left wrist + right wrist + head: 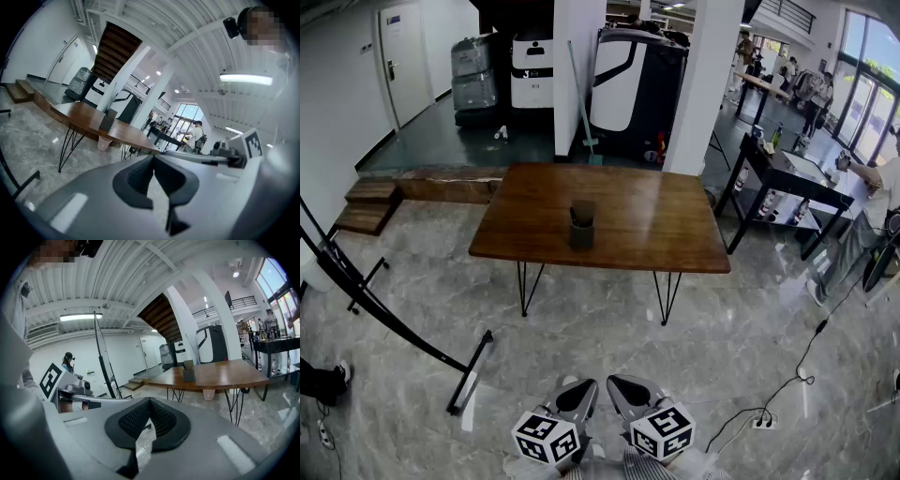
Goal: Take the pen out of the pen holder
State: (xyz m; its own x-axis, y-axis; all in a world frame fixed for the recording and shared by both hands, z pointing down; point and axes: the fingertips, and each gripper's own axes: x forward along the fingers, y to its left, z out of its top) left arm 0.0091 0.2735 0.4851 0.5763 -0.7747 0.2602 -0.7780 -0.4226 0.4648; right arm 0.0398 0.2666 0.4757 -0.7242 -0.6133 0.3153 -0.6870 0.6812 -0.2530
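Pen holder (582, 226) on table (675, 217) centre; left gripper (581, 386) beside right gripper (621, 382), well before table.

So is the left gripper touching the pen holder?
Apart. The head view shows the left gripper low down near the person, with a wide stretch of floor between it and the pen holder on the table.

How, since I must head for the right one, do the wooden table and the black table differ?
The wooden table has a brown top on thin hairpin legs; the black table is dark throughout. The wooden table bears only a pen holder; the black table is cluttered. The wooden table stands straight ahead, the black table to the right. Both are rectangular.
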